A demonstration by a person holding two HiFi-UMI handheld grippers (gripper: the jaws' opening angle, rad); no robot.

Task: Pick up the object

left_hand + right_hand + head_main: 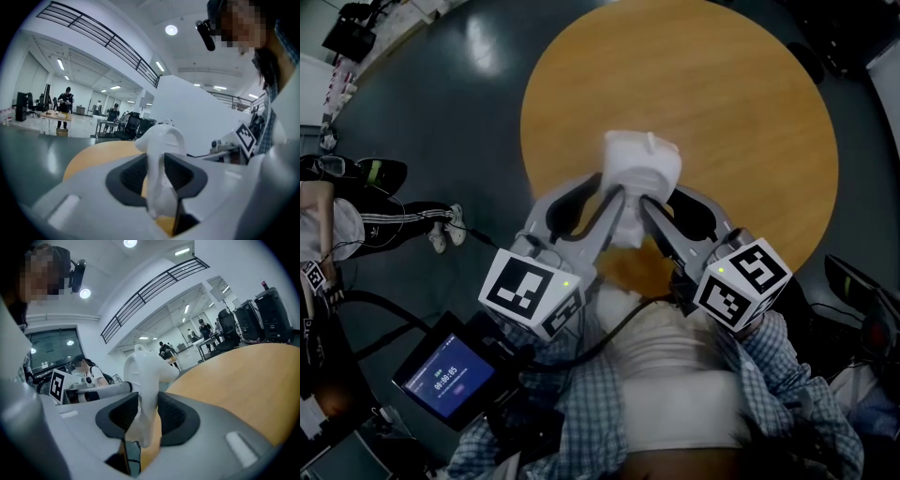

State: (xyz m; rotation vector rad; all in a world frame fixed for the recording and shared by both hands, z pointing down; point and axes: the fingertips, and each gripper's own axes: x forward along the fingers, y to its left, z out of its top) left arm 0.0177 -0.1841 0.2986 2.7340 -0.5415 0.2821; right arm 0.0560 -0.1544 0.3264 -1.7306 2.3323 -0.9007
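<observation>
Blue-and-white checked cloth, two sleeves (pixel 769 366), on the wearer's arms at the near edge of the head view.

Screen, one (pixel 450 375): dark slab with a lit blue display, low on the wearer's left, with cables beside it.

Marker cubes, two: one on the left gripper (pixel 530 292), one on the right gripper (pixel 741 281). Both are white with black squares.

Grippers, two, grey plastic. The left gripper (pixel 609 187) and the right gripper (pixel 666 195) point away from the wearer and converge on the same item. The left fingers (pixel 131 176) have black ribbed pads that press on a narrow white part from both sides. The right fingers (pixel 173 416) are clamped on the white part in the same way.

White object, one (pixel 642 159): smooth and glossy, with a small knob on top. It is gripped from both sides and held over the near part of the surface, and appears clear of it.

Surface, one (pixel 722 94): round, orange-brown wood grain, bare apart from what hangs above it.

Floor (pixel 441 122): dark grey-green and smooth, all round the surface.

Seated person, one (pixel 412 220), at the left of the head view: striped dark trousers, light shoes.

Room: a large white hall. One black railing (pixel 103 42) runs along an upper level, and ceiling lights are lit. Far off are desks and office chairs, with a standing person (pixel 65 101) at a desk. The number of other people is too small to count.
</observation>
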